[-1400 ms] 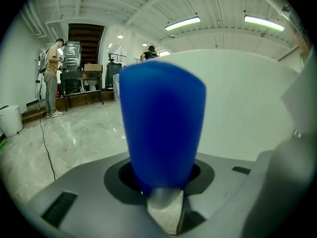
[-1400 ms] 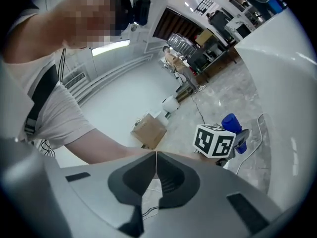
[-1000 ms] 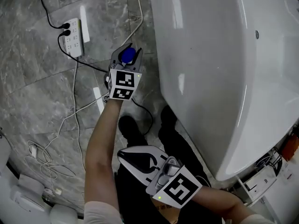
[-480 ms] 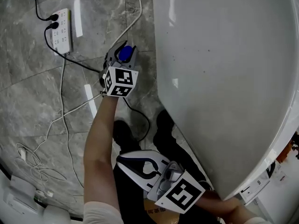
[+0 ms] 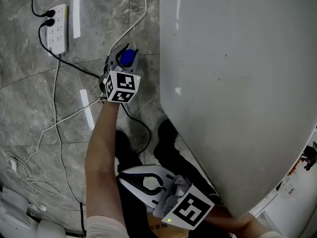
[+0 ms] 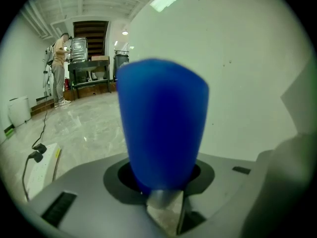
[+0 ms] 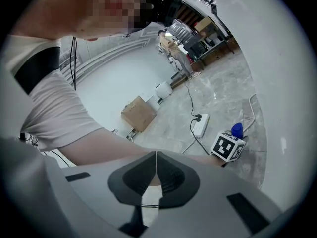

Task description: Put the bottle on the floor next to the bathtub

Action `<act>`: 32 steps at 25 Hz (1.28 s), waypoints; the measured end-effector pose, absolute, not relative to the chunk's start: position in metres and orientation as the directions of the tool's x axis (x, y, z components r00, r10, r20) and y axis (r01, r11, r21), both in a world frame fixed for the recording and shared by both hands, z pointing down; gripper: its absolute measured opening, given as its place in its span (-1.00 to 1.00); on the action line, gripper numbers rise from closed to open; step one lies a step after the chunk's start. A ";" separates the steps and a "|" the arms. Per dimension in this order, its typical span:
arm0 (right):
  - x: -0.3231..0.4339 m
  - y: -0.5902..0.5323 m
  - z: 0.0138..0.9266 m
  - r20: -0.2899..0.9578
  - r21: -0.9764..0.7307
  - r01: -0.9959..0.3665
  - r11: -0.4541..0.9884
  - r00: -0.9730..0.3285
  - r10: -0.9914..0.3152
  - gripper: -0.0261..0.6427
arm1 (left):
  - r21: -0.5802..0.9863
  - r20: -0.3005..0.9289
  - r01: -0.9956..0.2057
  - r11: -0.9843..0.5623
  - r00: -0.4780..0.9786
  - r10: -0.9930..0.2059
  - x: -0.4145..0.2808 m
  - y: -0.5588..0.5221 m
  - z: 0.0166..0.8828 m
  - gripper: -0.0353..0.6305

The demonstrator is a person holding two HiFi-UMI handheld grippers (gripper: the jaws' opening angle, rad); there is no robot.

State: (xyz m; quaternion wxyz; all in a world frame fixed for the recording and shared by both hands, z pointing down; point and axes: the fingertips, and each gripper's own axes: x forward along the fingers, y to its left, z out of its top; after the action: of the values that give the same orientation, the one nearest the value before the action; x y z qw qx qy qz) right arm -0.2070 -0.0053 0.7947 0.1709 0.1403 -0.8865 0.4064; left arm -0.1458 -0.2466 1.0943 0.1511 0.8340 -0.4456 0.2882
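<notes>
Grey marble floor [image 5: 29, 83], white power strip [image 5: 53, 28], cables [image 5: 56, 114].

The bathtub [image 5: 237, 83] filled the right of the scene, with the floor [image 5: 29, 108] to its left. The bottle [image 5: 128, 57] sat between the jaws of the left gripper [image 5: 124, 59], over the floor and just left of the tub wall. The power strip [image 5: 53, 28] lay on the floor at far left, well apart from the bottle, with cables [image 5: 59, 128] trailing from it toward the near left, while the right gripper [image 5: 126, 176] hung nearest, beside the tub's near end and just near of the person's shoes [image 5: 167, 133].
</notes>
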 end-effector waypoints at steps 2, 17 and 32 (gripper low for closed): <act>-0.206 -0.004 0.799 0.425 -0.679 -0.395 0.619 -0.899 -0.106 -0.84 | -0.016 0.617 -0.823 -0.567 0.438 -0.654 -0.146 -0.245 1.095 -0.33; -0.215 0.015 0.769 0.463 -0.724 -0.449 0.524 -0.879 -0.113 -0.84 | 0.018 0.657 -0.769 -0.638 0.490 -0.573 -0.179 -0.190 1.025 0.16; -0.235 0.000 0.590 0.303 -0.692 -0.329 0.642 -0.940 -0.156 -0.84 | -0.129 0.607 -0.603 -0.787 0.580 -0.544 -0.223 -0.171 0.787 0.00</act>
State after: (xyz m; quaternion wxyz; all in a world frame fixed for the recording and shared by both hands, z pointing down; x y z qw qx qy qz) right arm -0.2351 0.0004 0.5899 0.1082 0.1349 -0.8997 0.4009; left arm -0.2233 -0.1713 0.7867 0.0457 0.8877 -0.3229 0.3251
